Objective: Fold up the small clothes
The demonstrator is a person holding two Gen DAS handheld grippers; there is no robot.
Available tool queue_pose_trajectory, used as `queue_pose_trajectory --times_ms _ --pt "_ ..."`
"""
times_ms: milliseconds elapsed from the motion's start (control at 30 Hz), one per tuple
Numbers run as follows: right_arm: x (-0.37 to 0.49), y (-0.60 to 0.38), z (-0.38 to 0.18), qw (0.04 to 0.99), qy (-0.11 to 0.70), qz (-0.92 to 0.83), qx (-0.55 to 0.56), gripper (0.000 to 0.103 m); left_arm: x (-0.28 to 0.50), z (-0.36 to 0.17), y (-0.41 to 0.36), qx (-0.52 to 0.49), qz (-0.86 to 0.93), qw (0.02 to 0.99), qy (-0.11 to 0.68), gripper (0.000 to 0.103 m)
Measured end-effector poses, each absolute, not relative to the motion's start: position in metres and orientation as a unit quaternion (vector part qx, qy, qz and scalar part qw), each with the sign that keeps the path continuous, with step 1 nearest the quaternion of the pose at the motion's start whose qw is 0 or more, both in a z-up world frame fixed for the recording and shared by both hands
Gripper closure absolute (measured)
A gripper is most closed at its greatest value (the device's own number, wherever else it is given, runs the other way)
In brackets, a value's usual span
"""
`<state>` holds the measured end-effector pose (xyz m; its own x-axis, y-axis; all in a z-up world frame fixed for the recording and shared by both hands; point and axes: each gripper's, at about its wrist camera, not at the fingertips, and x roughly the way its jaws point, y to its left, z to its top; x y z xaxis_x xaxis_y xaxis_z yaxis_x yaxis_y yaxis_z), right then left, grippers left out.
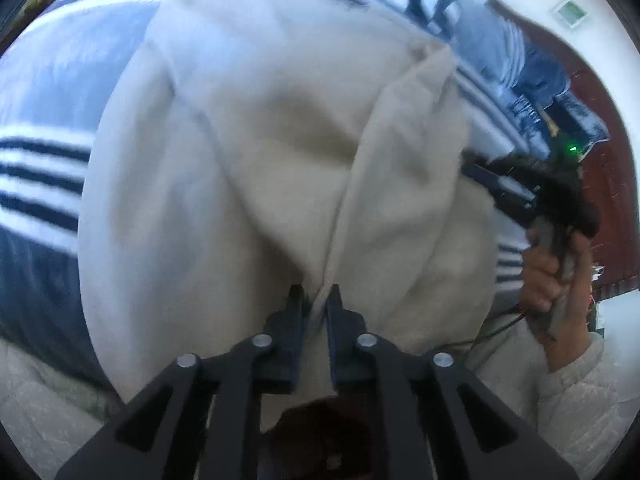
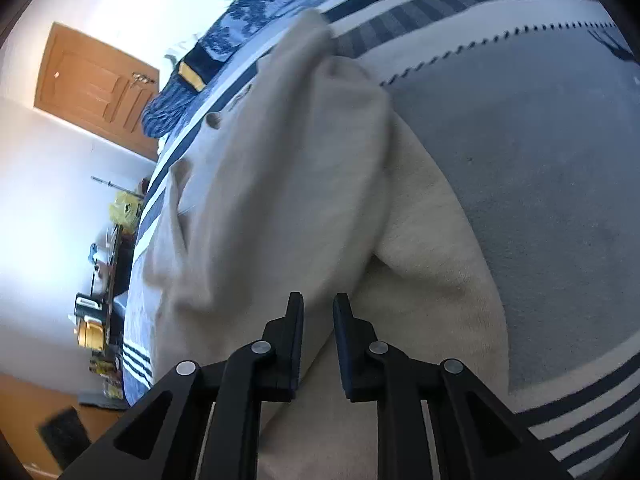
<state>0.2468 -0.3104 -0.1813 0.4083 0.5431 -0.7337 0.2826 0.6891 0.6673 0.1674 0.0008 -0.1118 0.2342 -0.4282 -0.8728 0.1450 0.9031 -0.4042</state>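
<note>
A bed cover with dark and white stripes is seen at the far left of the left wrist view, and a cream garment is spread out on top of it. The garment is bunched up into soft folds in the middle. At the bottom middle, a pinch of its cloth is squeezed tight between the fingers of the left gripper, which are almost closed on it. To the right, the right gripper is seen at the garment's edge, and it is held by a hand in a pale sleeve. In the right wrist view, a brown door is seen at the far left, with a crowded shelf below it. The cream garment is found in the middle, with one flap folded over the rest. The fingers of the right gripper are kept a little apart at the bottom, and the cloth is seen behind the gap, but no grip can be made out. The grey bed cover fills the right side.
</note>
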Motion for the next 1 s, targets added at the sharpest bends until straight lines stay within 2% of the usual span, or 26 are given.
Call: queue_pose_trajectory --times_ms 67,133,233,267,333,433,567,767,1000 --pt "0.243 -0.315 -0.186 0.742 0.527 0.082 0.406 0.069 0.162 -0.092 0.0 -0.105 -0.201 0.791 0.568 0.086" --pt "0.241 -0.322 -0.191 0.736 0.516 0.086 0.429 0.069 0.158 -0.067 -0.005 -0.091 -0.225 0.802 0.545 0.063" --pt "0.246 -0.336 -0.198 0.73 0.507 0.077 0.452 0.069 0.162 -0.021 -0.017 -0.083 -0.257 0.82 0.505 0.045" --pt "0.248 -0.34 -0.199 0.729 0.505 0.076 0.455 0.069 0.168 -0.007 -0.022 -0.078 -0.264 0.826 0.492 0.043" --pt "0.258 -0.348 -0.201 0.722 0.506 0.073 0.465 0.069 0.189 0.008 -0.035 -0.066 -0.259 0.834 0.482 0.033" --pt "0.278 -0.358 -0.207 0.709 0.507 0.07 0.485 0.069 0.239 0.016 -0.062 -0.039 -0.251 0.844 0.473 0.033" --pt "0.295 -0.37 -0.226 0.679 0.492 0.076 0.54 0.069 0.306 0.011 -0.146 0.011 -0.254 0.842 0.476 0.033" --pt "0.314 -0.384 -0.238 0.683 0.449 0.104 0.567 0.069 0.392 -0.027 -0.259 0.019 -0.242 0.81 0.533 0.033" --pt "0.35 -0.39 -0.257 0.64 0.442 0.132 0.615 0.069 0.479 -0.071 -0.321 0.033 -0.201 0.786 0.583 0.034"
